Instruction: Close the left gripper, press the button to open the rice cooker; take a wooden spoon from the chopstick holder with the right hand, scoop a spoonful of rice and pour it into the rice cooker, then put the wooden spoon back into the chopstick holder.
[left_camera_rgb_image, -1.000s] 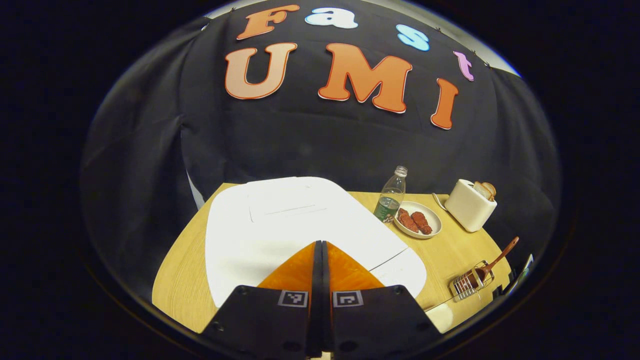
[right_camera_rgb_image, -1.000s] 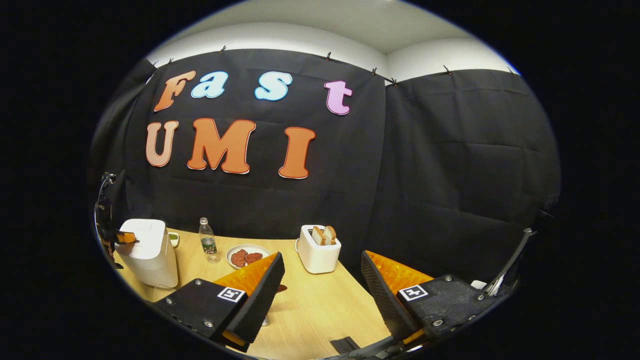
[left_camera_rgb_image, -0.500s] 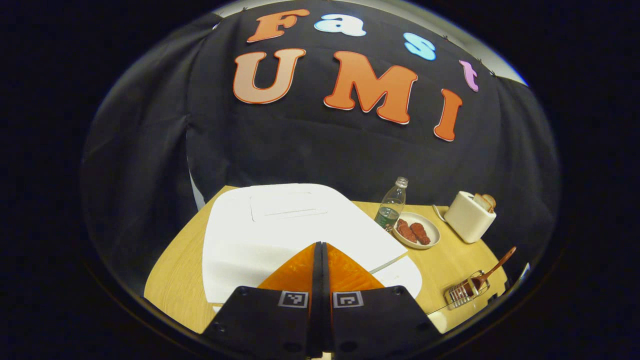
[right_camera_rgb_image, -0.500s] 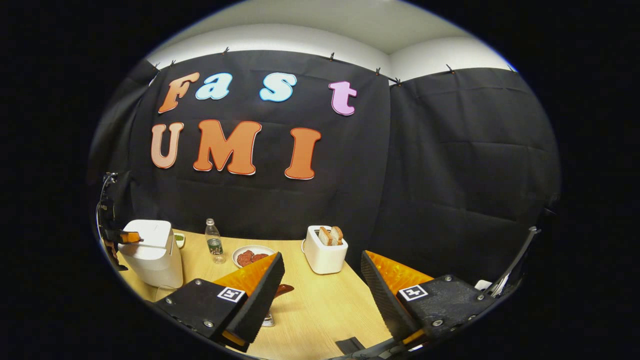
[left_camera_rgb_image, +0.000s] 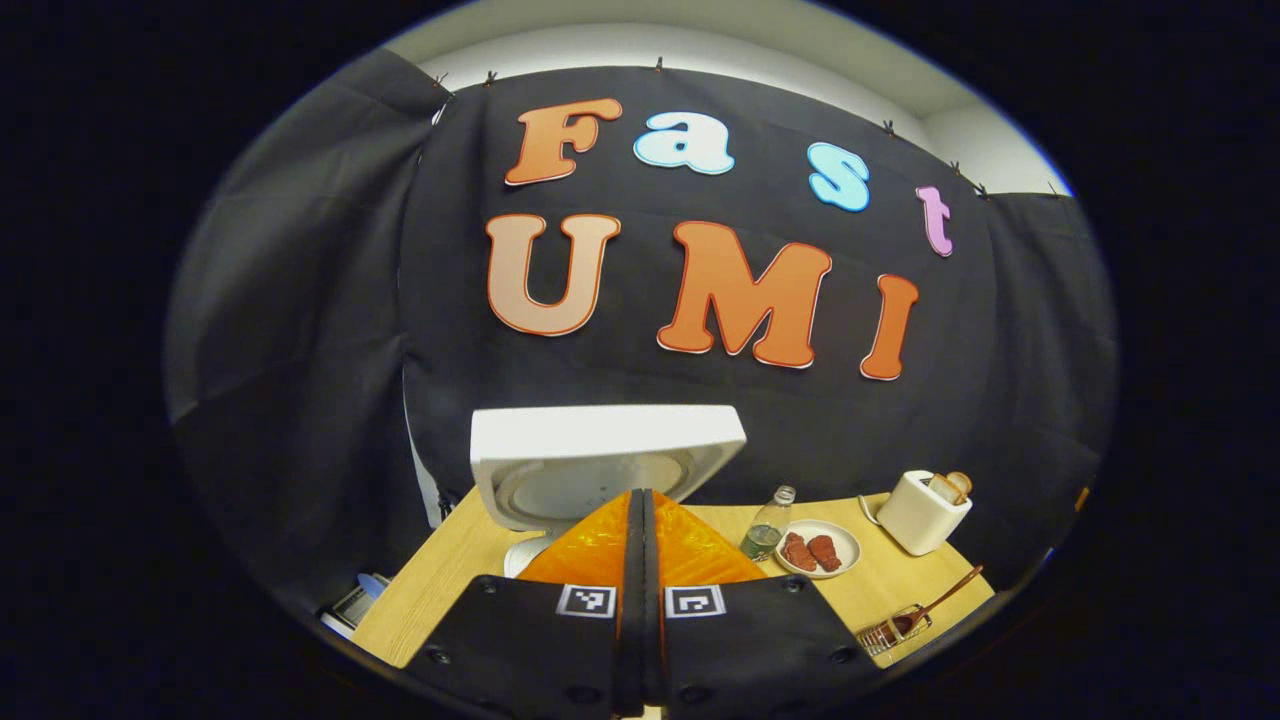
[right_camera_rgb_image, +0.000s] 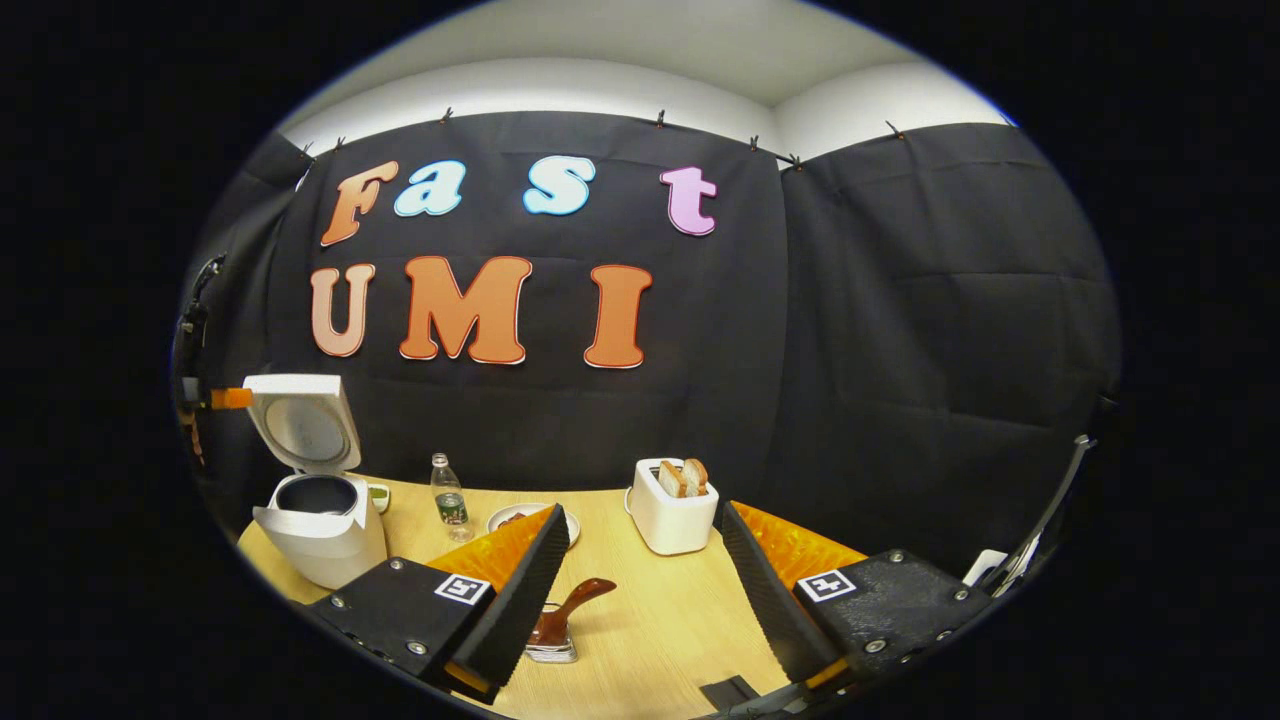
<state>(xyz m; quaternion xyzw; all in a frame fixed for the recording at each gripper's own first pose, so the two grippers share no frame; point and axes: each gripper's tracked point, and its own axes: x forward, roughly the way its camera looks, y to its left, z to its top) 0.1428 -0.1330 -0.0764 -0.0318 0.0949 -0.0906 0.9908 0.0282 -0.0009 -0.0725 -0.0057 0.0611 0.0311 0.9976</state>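
Note:
The white rice cooker (right_camera_rgb_image: 320, 530) stands open at the table's left, its lid (right_camera_rgb_image: 305, 425) tilted up and back, the dark pot showing inside. In the left gripper view the raised lid (left_camera_rgb_image: 600, 450) is straight ahead, behind my shut left gripper (left_camera_rgb_image: 640, 495), which holds nothing. That gripper (right_camera_rgb_image: 225, 398) hangs level with the lid's top edge in the right gripper view. My right gripper (right_camera_rgb_image: 642, 515) is open and empty above the table. The wooden spoon (right_camera_rgb_image: 575, 600) leans in the wire chopstick holder (right_camera_rgb_image: 550, 645) just behind its left finger. Spoon (left_camera_rgb_image: 940, 600) and holder (left_camera_rgb_image: 890, 632) sit far right.
A water bottle (right_camera_rgb_image: 450, 498), a plate of reddish food (left_camera_rgb_image: 822, 548) and a white toaster with bread slices (right_camera_rgb_image: 672, 510) line the back of the wooden table (right_camera_rgb_image: 650, 620). A small dish (right_camera_rgb_image: 378, 492) sits behind the cooker. The black cloth wall stands close behind.
The rice cooker's lid has sprung up from closed to open. My left gripper has risen away from the cooker's top, still shut. The right gripper shifted slightly, bringing the spoon into view.

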